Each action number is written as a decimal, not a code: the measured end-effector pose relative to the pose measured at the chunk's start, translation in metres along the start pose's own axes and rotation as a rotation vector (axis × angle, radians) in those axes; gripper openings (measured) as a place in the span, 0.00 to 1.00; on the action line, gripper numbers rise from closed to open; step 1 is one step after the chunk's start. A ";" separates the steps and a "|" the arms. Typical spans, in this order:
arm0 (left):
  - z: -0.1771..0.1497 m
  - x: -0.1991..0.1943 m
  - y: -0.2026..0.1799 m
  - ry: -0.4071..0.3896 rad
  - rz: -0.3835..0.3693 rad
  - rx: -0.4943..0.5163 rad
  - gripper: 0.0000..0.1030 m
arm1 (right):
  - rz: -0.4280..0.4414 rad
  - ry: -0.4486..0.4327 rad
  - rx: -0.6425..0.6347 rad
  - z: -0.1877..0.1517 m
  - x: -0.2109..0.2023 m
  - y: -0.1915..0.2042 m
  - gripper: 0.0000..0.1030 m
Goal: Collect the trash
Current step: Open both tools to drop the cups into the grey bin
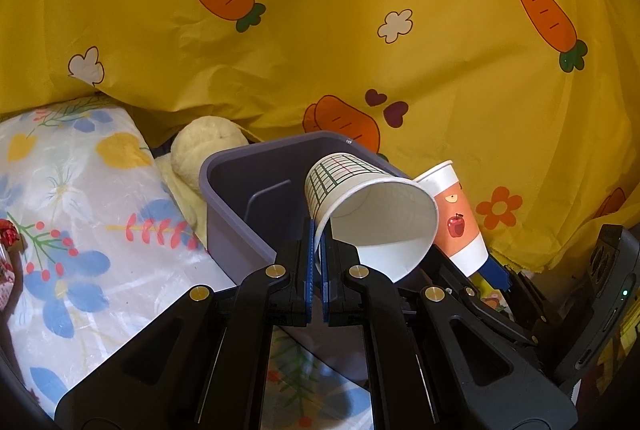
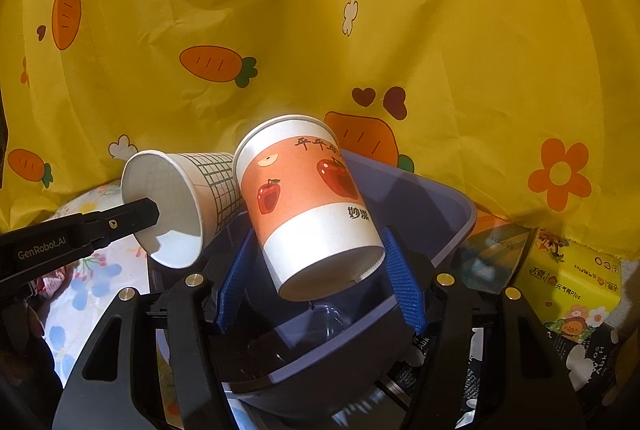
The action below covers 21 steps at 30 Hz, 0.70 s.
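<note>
Fingers first: my left gripper (image 1: 316, 242) is pinched narrow on the rim of the grid-pattern cup (image 1: 360, 205), one blue pad inside the lip and one outside, with the cup tipped so its open mouth faces back at my camera. It hangs over the near right edge of the purple bin (image 1: 236, 226).

On my right side, the right gripper (image 2: 320, 278) has its jaws spread fairly wide around the apple-print cup (image 2: 308, 205). The blue pads (image 2: 402, 282) sit either side of the cup's base end, with the right pad against the cup wall; on the left I cannot tell whether the pad touches. That cup leans with its base toward me and its mouth away, right above the bin's open interior, where I see something clear and plastic in the bottom.

In the right view the two cups are touching side by side, the grid one on the left.

Left of the bin, a floral plastic bag (image 1: 80, 205) lies close by, and a cream plush toy (image 1: 204, 149) sits just behind the bin's far left corner. To the right, a yellow tissue pack (image 2: 568, 282) sits beside the bin. Beyond everything, the yellow carrot-print cloth (image 1: 320, 29) fills the background.
</note>
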<state>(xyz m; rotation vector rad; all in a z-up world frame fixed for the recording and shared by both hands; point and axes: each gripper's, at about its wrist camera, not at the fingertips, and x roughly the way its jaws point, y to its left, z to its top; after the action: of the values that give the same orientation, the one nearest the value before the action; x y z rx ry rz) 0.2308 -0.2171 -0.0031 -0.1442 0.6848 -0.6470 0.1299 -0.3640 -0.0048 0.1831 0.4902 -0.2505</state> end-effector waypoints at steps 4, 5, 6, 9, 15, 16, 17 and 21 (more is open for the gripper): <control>-0.002 -0.003 0.004 -0.010 0.012 -0.005 0.26 | -0.002 0.000 0.004 0.000 0.001 -0.001 0.61; -0.002 -0.005 0.005 -0.021 0.019 -0.010 0.42 | 0.001 0.000 0.005 -0.001 0.000 -0.001 0.62; -0.002 -0.009 0.008 -0.037 0.025 -0.019 0.50 | -0.001 -0.001 0.006 -0.001 0.000 -0.001 0.64; -0.003 -0.024 0.017 -0.094 0.080 -0.046 0.78 | -0.012 -0.008 0.011 -0.001 -0.002 -0.003 0.69; -0.006 -0.059 0.033 -0.161 0.169 -0.079 0.92 | -0.011 -0.034 0.014 0.000 -0.014 0.000 0.82; -0.007 -0.064 0.034 -0.168 0.179 -0.077 0.93 | -0.009 -0.041 0.015 -0.001 -0.016 0.001 0.84; -0.010 -0.071 0.034 -0.179 0.193 -0.072 0.93 | -0.005 -0.045 0.015 -0.001 -0.019 0.002 0.85; -0.021 -0.098 0.034 -0.214 0.262 -0.041 0.94 | 0.011 -0.060 0.013 -0.002 -0.031 0.010 0.87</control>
<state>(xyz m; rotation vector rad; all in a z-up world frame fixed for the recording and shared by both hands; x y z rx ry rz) 0.1778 -0.1297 0.0228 -0.1562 0.4992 -0.3598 0.1050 -0.3482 0.0094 0.1901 0.4285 -0.2476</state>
